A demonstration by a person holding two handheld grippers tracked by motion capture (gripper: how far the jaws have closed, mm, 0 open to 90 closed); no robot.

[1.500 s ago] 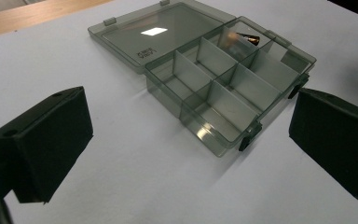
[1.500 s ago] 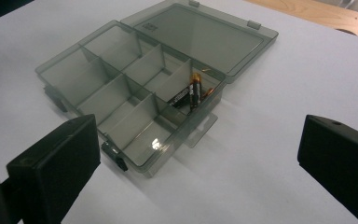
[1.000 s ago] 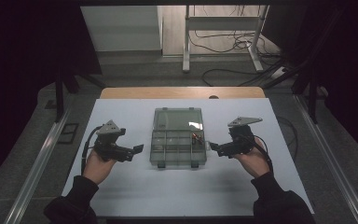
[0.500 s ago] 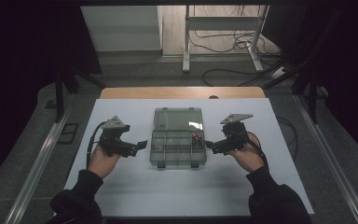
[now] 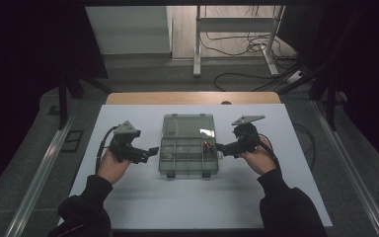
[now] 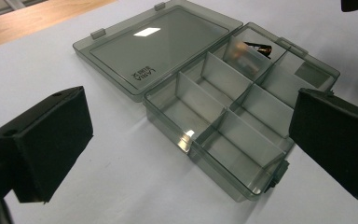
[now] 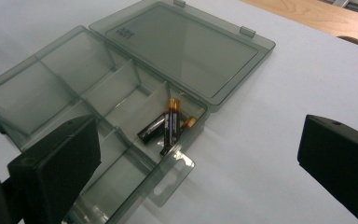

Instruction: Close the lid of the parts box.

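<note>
A smoky clear compartment box (image 5: pixel 187 157) lies open in the middle of the white table, its lid (image 5: pixel 186 126) flat toward the far side. Two or three black-and-copper batteries (image 7: pixel 166 125) lie in one back corner compartment, seen also as batteries (image 6: pixel 260 48) and batteries (image 5: pixel 207 146). The other compartments (image 6: pixel 214 116) look empty. My left gripper (image 5: pixel 152 150) hovers just left of the box, open, nothing between its jaws. My right gripper (image 5: pixel 220 146) is open at the box's right edge, close to the batteries. Each view of my own jaws shows a wide gap: left gripper (image 6: pixel 189 140), right gripper (image 7: pixel 196 168).
A clear plastic hang-tab piece (image 7: pixel 170 175) lies at the tray's edge beside the batteries. The table top (image 5: pixel 187 207) ends in a wooden strip (image 5: pixel 192 98) at the far side. Cables (image 5: pixel 237 49) and a stand's legs sit on the floor beyond.
Both hands have moved away from the person and slightly inward, bringing the grippers closer to the box's sides. The box and batteries have not moved.
</note>
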